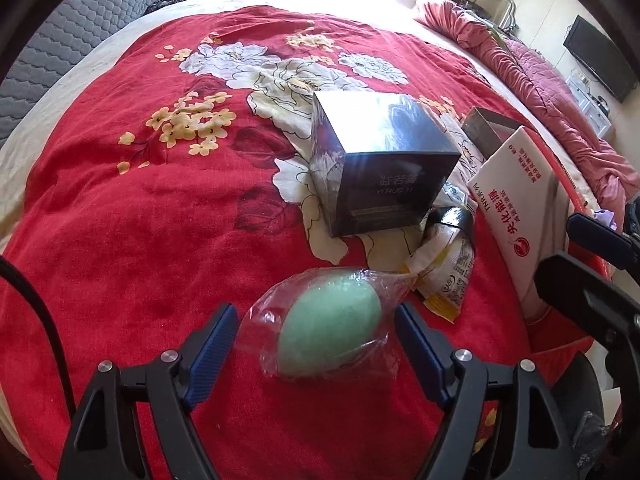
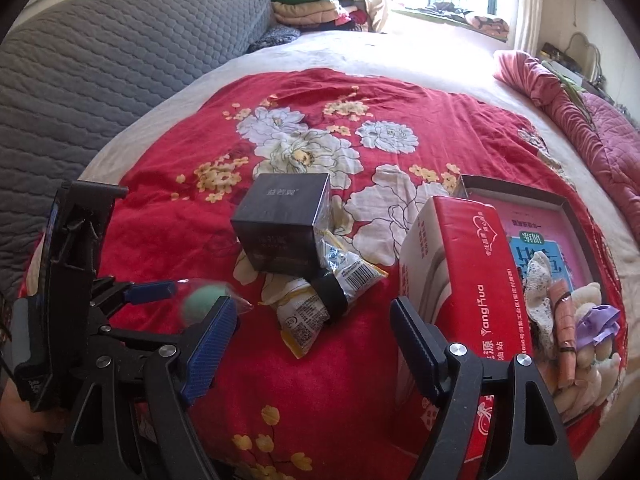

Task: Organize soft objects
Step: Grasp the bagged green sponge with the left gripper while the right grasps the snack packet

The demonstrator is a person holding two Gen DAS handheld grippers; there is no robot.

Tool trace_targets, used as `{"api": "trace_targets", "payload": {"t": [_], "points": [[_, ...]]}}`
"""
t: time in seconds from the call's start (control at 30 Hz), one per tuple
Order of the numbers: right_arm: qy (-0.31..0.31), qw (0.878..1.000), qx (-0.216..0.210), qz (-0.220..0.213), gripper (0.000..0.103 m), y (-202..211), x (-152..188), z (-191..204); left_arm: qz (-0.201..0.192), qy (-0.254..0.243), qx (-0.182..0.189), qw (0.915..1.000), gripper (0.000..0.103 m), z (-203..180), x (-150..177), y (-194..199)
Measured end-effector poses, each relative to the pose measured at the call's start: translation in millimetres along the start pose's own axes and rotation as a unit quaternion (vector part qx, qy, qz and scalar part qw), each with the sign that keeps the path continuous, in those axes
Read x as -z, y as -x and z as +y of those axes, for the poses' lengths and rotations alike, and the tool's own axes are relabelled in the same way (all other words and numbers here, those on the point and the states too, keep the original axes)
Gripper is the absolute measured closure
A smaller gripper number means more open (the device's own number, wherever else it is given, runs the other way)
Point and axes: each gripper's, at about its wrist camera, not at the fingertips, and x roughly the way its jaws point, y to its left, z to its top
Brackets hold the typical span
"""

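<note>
A green egg-shaped sponge in a clear plastic wrapper [image 1: 330,322] lies on the red floral blanket [image 1: 140,208]. My left gripper [image 1: 318,330] is open, its blue pads on either side of the sponge, apart from it. In the right wrist view the sponge [image 2: 200,302] shows at the left between the left gripper's fingers. My right gripper [image 2: 314,344] is open and empty above the blanket, near a red and white tissue box [image 2: 460,276]. A shallow box lid [image 2: 576,216] at the right holds soft items: a lace cloth, a purple piece, white plush.
A dark shiny box [image 1: 380,160] stands mid-blanket. Snack packets with a black band [image 2: 324,292] lie in front of it. A grey quilted headboard [image 2: 100,80] is at the left, a pink quilt [image 1: 552,92] at the right, folded clothes by the window.
</note>
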Motion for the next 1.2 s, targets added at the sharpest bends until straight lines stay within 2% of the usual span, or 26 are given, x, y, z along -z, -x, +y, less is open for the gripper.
{"api": "trace_targets", "payload": {"t": [0.13,0.23,0.33,0.43,0.5,0.63,0.73,0.97,1.03,1.1,1.2], "points": [[-0.036,0.999,0.007,0.032,0.023,-24.6,-6.3,1.4,0.008,0.010,0.010,0.9999,0.047,10.6,-1.7,-10.1],[-0.072,0.996,0.024,0.056,0.023,-46.4,-9.2,-0.1,0.005,0.016,0.023,0.9996,0.049,16.6,-3.5,-12.2],[-0.080,0.993,0.056,0.070,0.023,-65.2,-13.3,4.1,0.002,0.021,0.037,0.9991,0.049,20.2,-3.6,-12.1],[-0.083,0.988,0.083,0.101,0.023,-87.8,-14.1,8.8,0.001,0.023,0.049,0.9985,0.049,22.8,-3.4,-12.2],[-0.083,0.984,0.116,0.105,0.023,-99.1,-11.9,8.6,0.000,0.025,0.056,0.9981,0.049,24.4,-2.9,-11.9],[-0.122,0.979,0.095,0.130,0.023,-121.0,-4.2,-1.4,0.001,0.028,0.062,0.9977,0.049,26.3,-2.1,-11.6],[-0.119,0.981,0.099,0.118,0.023,-123.2,-4.8,-0.1,0.000,0.027,0.068,0.9973,0.049,25.9,-1.8,-11.1],[-0.127,0.979,0.098,0.125,0.021,-128.0,-5.6,-0.8,0.001,0.033,0.079,0.9963,0.049,26.4,-1.3,-11.5],[-0.144,0.980,0.098,0.101,0.032,-121.2,-4.6,-6.2,0.000,0.034,0.080,0.9962,0.049,26.3,-1.0,-11.2],[-0.152,0.978,0.108,0.091,0.053,-115.1,-4.7,-9.8,0.000,0.036,0.079,0.9962,0.049,25.9,-0.9,-11.2],[-0.122,0.983,0.111,0.078,0.059,-109.2,-5.7,-4.9,-0.003,0.037,0.079,0.9962,0.049,25.6,-0.9,-10.7]]}}
